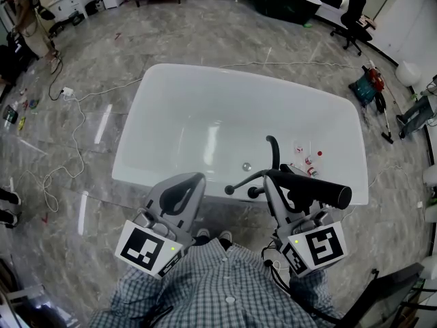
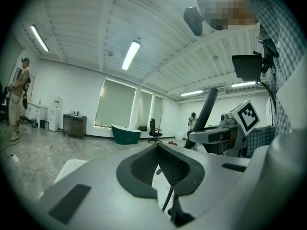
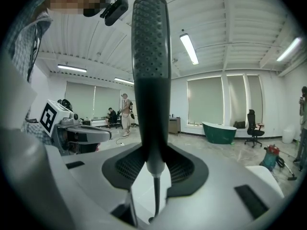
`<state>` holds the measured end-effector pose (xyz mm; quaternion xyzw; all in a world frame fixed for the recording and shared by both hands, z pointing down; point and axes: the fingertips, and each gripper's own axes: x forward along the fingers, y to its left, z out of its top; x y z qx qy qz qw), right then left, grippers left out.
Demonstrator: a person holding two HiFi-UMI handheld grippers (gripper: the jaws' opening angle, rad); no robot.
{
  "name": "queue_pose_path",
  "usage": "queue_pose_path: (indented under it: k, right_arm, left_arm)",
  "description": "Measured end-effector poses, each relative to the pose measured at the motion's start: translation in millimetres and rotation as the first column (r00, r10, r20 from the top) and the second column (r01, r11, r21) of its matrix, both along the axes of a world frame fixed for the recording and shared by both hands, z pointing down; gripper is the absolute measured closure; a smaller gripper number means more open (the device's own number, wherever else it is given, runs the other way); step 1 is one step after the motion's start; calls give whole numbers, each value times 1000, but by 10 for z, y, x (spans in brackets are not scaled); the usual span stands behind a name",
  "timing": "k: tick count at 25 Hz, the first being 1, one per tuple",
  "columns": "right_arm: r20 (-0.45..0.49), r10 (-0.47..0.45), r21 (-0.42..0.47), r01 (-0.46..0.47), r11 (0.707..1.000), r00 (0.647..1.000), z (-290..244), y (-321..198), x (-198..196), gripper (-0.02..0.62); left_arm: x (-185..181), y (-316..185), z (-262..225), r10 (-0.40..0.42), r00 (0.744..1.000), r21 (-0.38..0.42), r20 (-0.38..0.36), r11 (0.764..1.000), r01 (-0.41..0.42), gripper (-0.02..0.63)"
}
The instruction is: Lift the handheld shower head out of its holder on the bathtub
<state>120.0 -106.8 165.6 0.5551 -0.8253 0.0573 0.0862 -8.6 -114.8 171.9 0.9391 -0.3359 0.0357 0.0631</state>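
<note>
The right gripper clamps the shower head, lifted clear of the bathtub. The left gripper is closed and empty. Next, hold steady.

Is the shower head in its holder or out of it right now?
Out, it appears: the right gripper is shut on the shower head, holding it crosswise above the bathtub rim, its hose hanging below.

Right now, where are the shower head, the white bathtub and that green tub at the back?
shower head (image 3: 150, 56): right gripper view, on its dotted upper part.
white bathtub (image 1: 191, 132): head view, on its bare inner wall.
green tub (image 3: 218, 131): right gripper view, on its side wall.
</note>
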Motion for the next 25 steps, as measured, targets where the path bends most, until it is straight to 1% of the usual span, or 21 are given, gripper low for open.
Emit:
queue_pose_path:
  k: [9, 18, 25]
  right_arm:
    - [-2, -3, -8, 3, 1000, 1000, -19, -46, -14, 466]
    - [-11, -7, -8, 7, 1000, 1000, 59, -90, -21, 466]
    - [-11, -8, -11, 8, 1000, 1000, -31, -89, 105, 468]
  left_arm:
    - [-16, -57, -23, -4, 1000, -8, -2, 1000, 4, 604]
    - [-4, -105, 61, -1, 1000, -8, 1, 1000, 1, 604]
    - [126, -101, -27, -2, 1000, -11, 1, 1000, 2, 604]
